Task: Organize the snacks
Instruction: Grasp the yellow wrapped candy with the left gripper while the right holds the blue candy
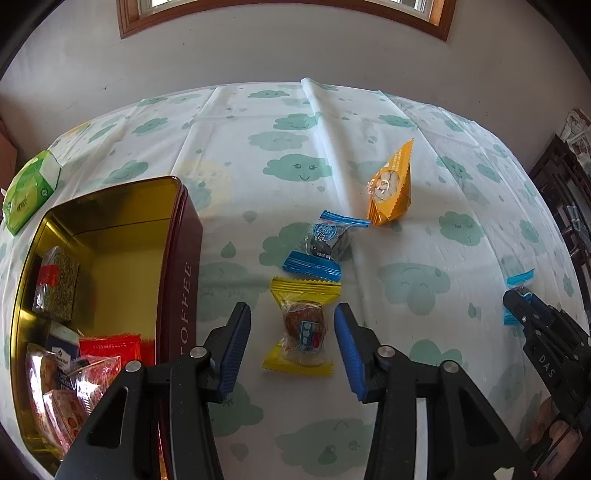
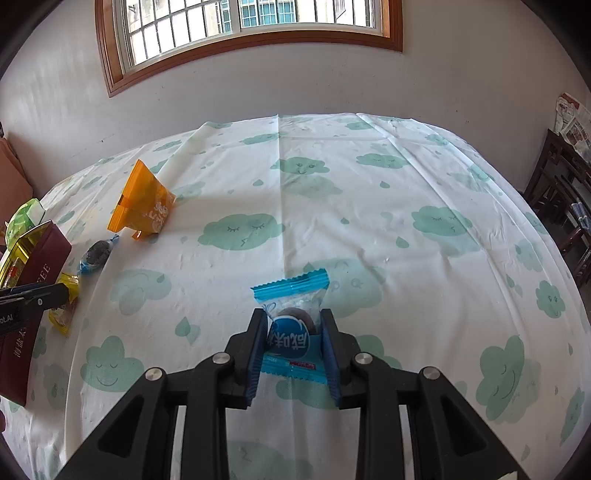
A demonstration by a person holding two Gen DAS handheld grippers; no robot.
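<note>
The open tin (image 1: 110, 236), lettered COFFEE, stands at the left with several wrapped snacks piled at its near end. Just right of it the left gripper (image 1: 291, 325) angles down, jaws apart astride the yellow-wrapped snack (image 1: 301, 325) without touching it. Farther right, the right gripper (image 2: 293, 325) tilts down, clamped on a blue-wrapped snack (image 2: 291, 328).

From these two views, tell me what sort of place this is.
Probably a room in a home: a table under a cloud-print tablecloth, a wood-framed barred window above it, and dark wooden furniture at the right.
</note>
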